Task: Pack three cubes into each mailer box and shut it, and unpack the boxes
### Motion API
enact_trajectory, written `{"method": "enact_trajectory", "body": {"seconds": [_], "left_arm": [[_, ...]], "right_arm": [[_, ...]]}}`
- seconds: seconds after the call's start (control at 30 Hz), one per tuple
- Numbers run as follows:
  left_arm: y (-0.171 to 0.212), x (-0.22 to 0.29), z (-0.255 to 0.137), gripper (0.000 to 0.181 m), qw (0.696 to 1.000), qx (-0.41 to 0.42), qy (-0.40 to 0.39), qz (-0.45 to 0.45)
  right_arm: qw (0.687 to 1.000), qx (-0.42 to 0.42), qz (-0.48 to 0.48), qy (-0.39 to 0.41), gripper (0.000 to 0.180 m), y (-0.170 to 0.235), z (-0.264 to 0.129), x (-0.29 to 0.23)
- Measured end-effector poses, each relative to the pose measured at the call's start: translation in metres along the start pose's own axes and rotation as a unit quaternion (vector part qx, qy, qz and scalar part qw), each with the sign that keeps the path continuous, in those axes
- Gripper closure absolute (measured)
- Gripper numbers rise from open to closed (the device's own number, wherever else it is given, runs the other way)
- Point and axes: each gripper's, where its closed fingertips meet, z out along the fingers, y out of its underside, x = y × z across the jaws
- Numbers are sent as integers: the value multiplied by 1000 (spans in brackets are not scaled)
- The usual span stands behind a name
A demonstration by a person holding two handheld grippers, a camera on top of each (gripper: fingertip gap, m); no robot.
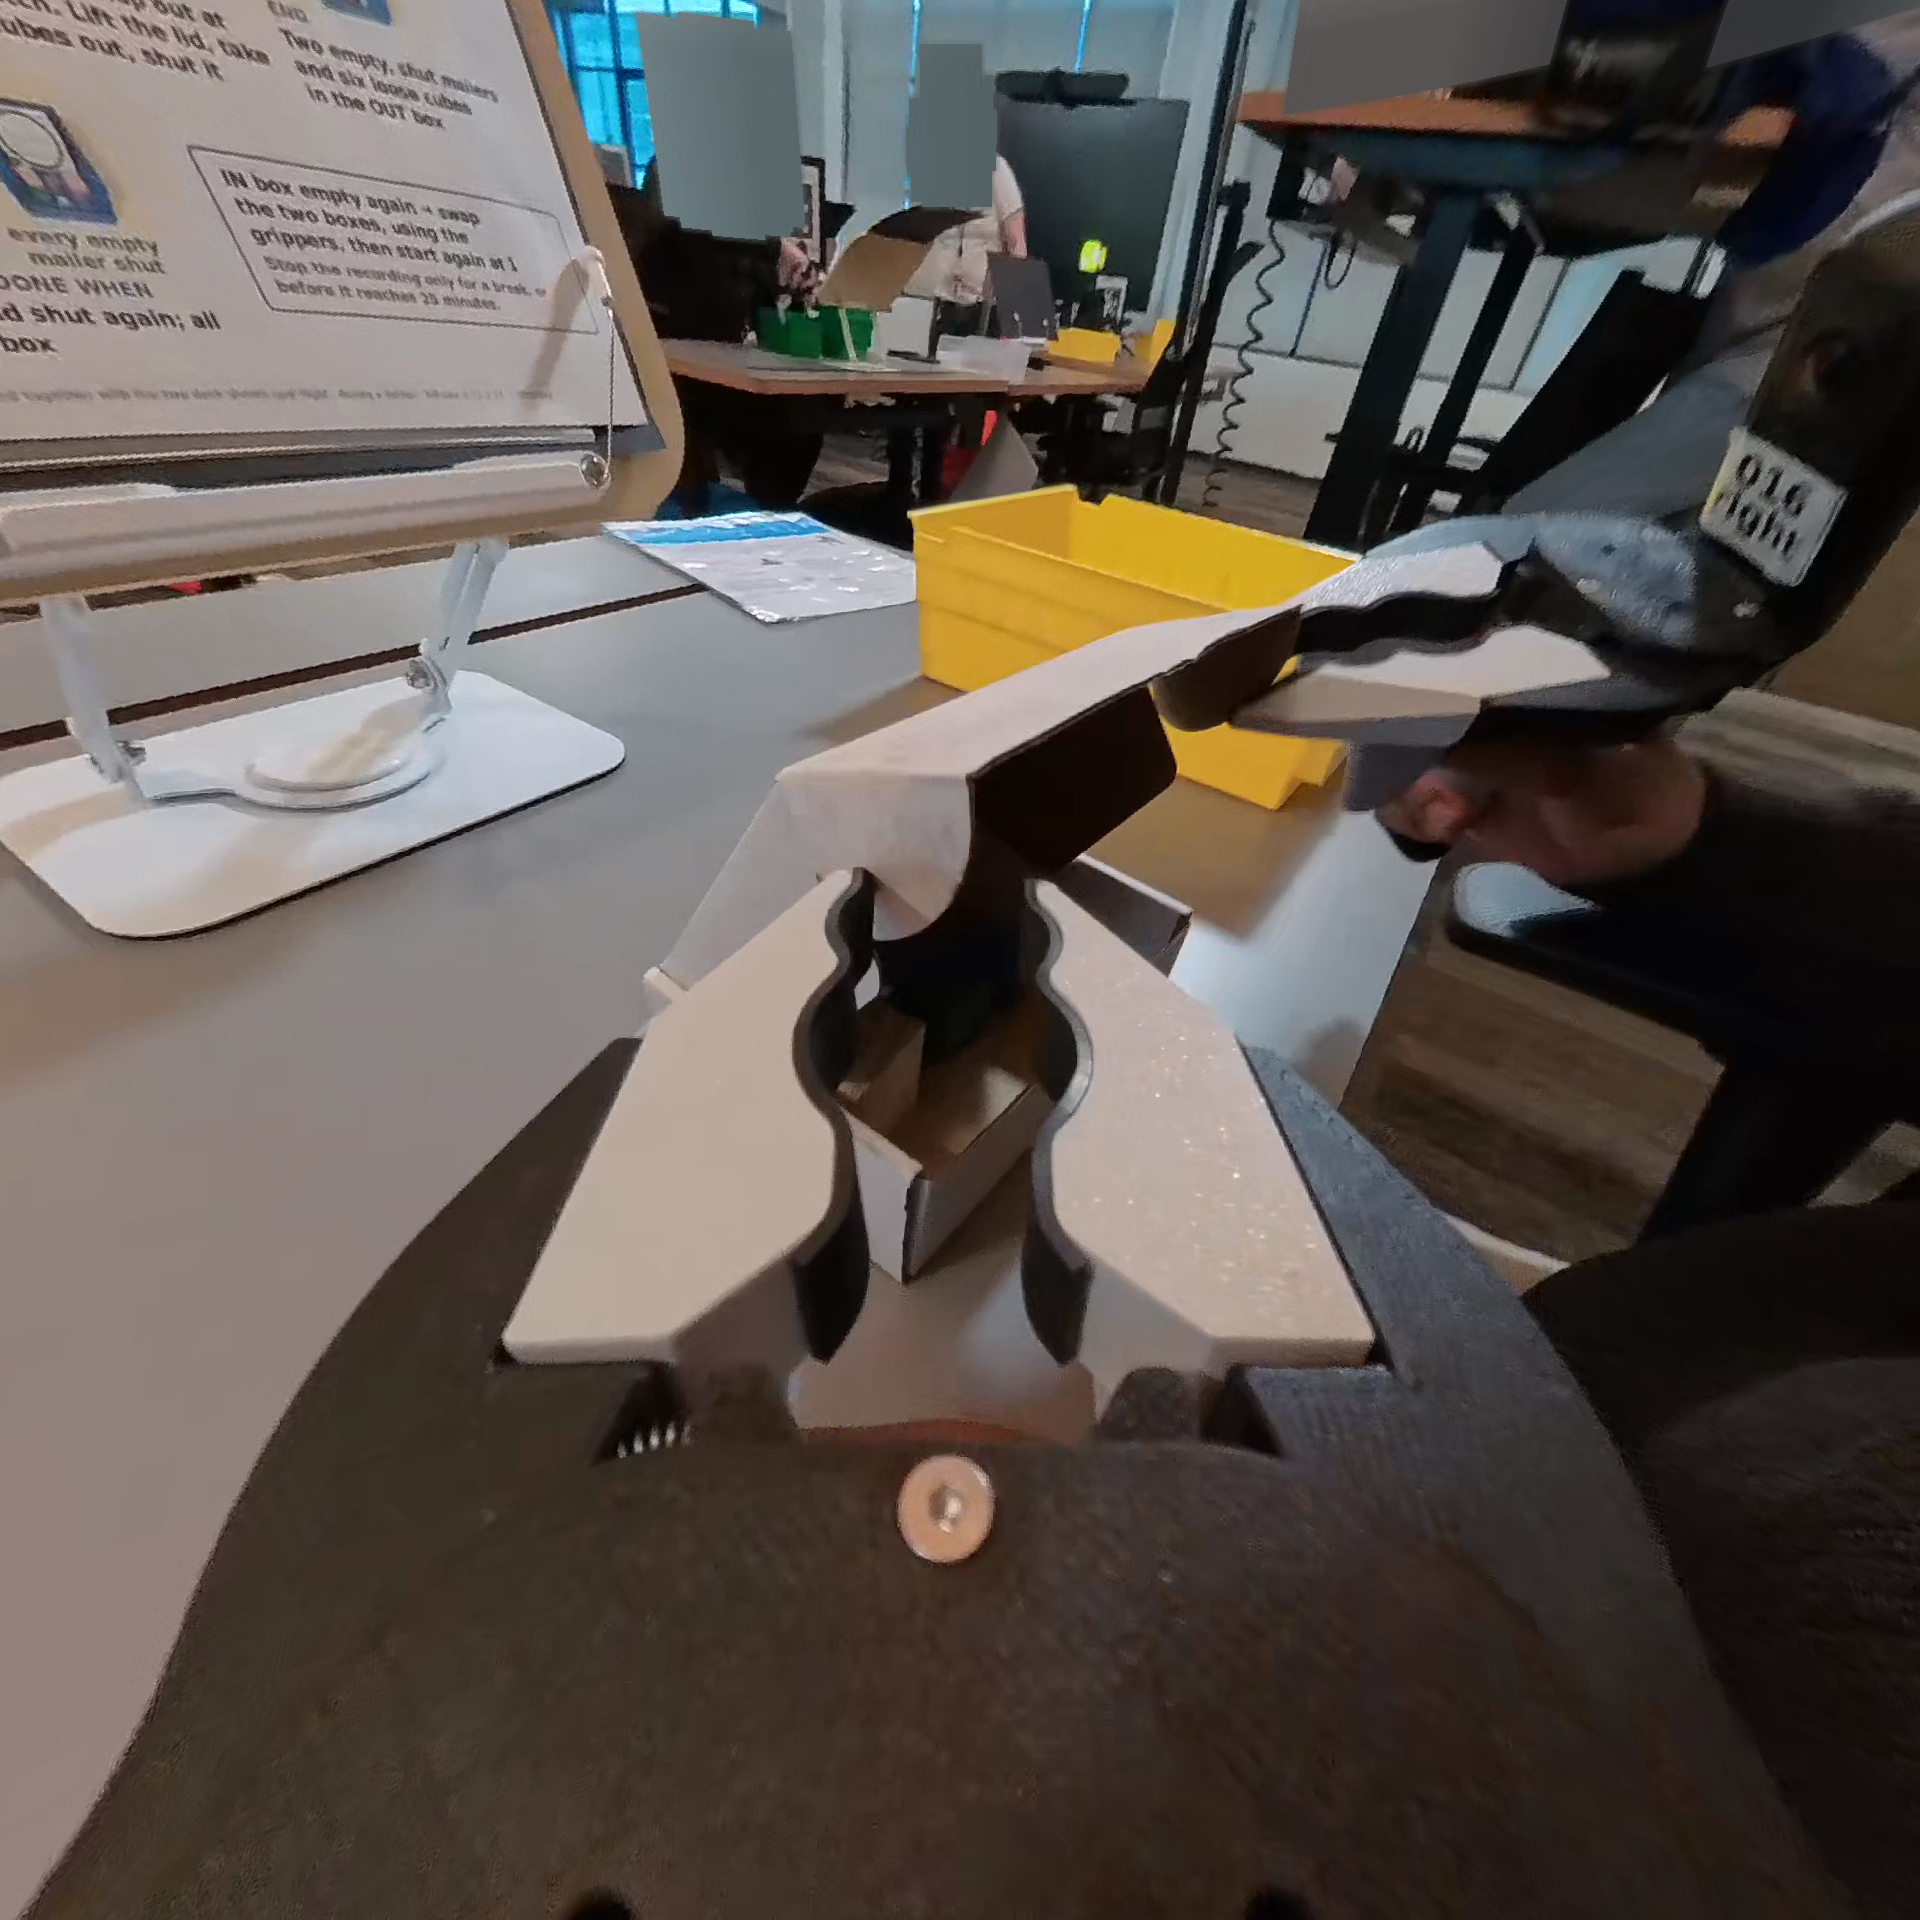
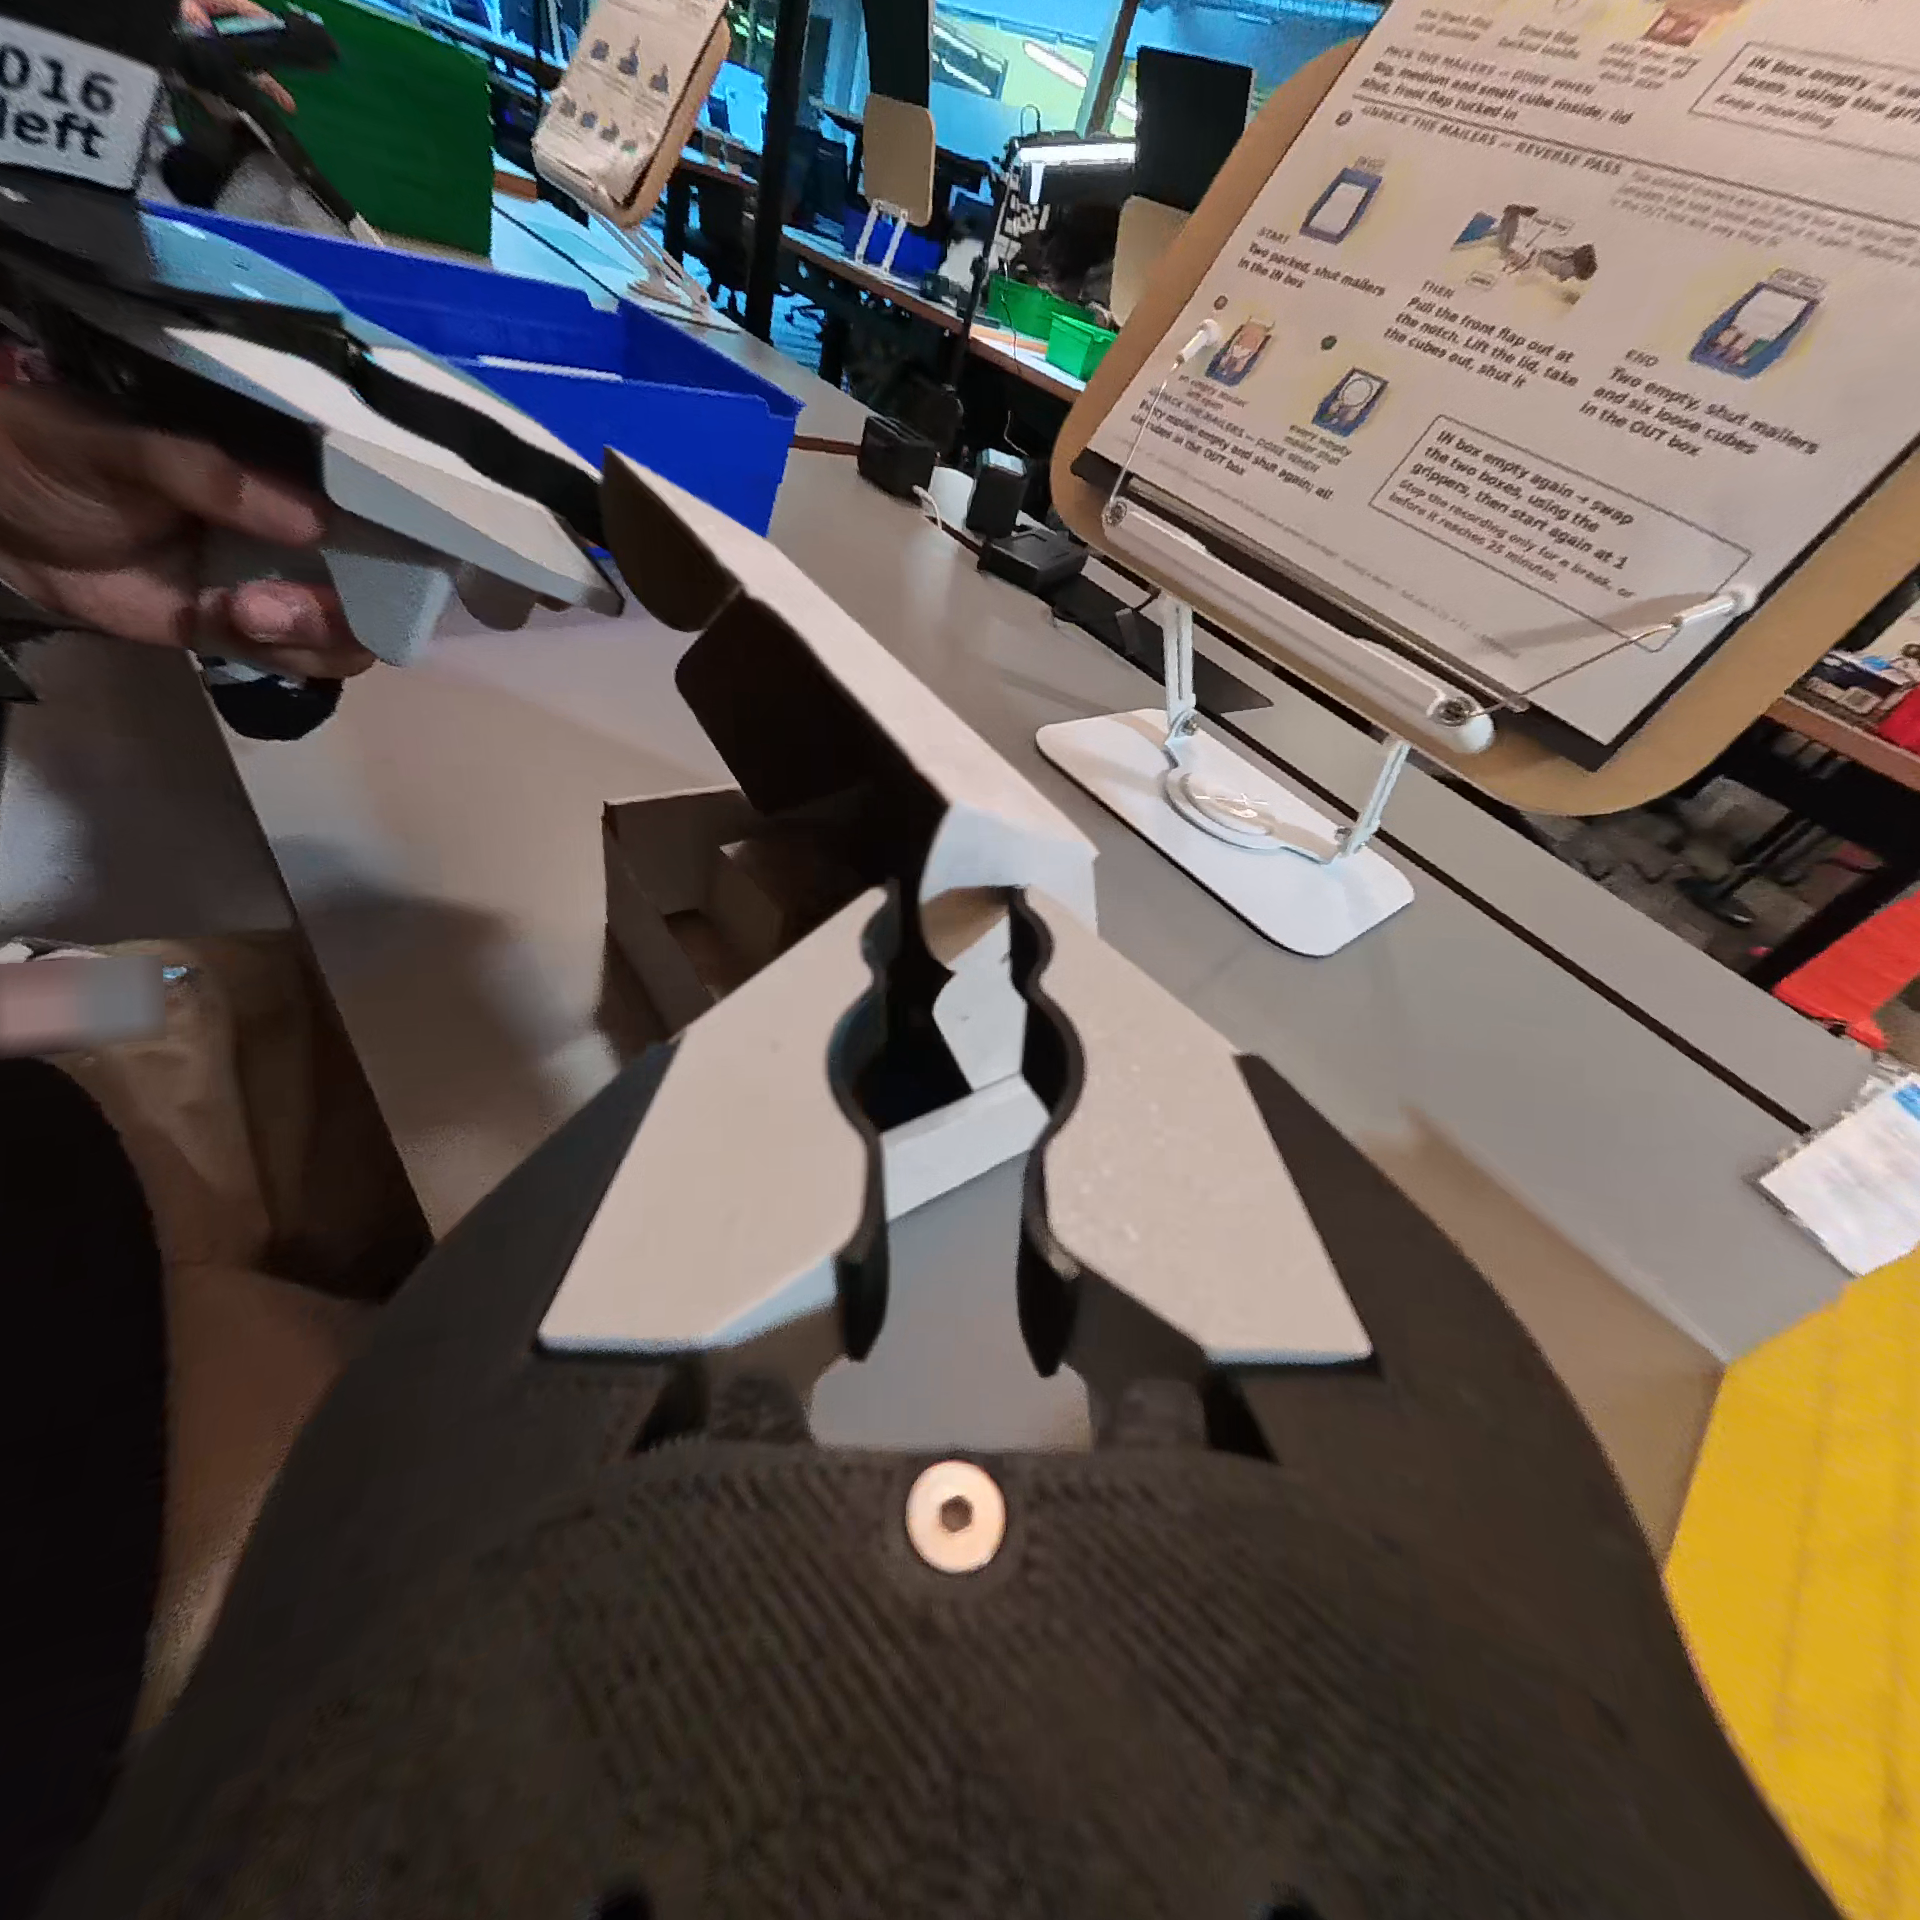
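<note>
Mailer box (image 1: 935, 1174) was sitting on the grey table (image 1: 312, 1143), lid (image 1: 935, 790) up, both my grippers pinching that lid.

So I had the left gripper (image 1: 951, 914) clamped on one front corner of the lid and the right gripper (image 2: 961, 914) closed on the other. Something dark was down inside, probably a cube, couldn't count them. Honestly couldn't tell if I was packing or unpacking, but the lid wasn't shut. Yellow bin (image 1: 1091, 592) and blue bin (image 2: 582, 353) nearby.

Mailer box (image 1: 935, 1174): one, lid up
Grippers: two, left gripper (image 1: 948, 914) and right gripper (image 2: 951, 925)
Yellow bin (image 1: 1049, 592): one
Blue bin (image 2: 582, 364): one
Instruction stand (image 2: 1226, 821): one
</note>
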Motion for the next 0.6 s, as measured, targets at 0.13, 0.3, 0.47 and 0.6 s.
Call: {"method": "enact_trajectory", "body": {"seconds": [0.13, 0.3, 0.47, 0.6], "left_arm": [[8, 3, -3, 163, 1000, -11, -10, 22], [13, 5, -6, 165, 999, -22, -10, 24], [20, 6, -4, 166, 998, -41, -22, 49], [28, 7, -3, 167, 995, -64, -35, 73]], "right_arm": [[1000, -17, 6, -7, 164, 5, -1, -2], [999, -34, 22, -16, 166, 12, -1, -4], [998, -59, 12, -21, 168, 22, -2, -9], [996, -78, 19, -32, 170, 30, -3, -13]]}}
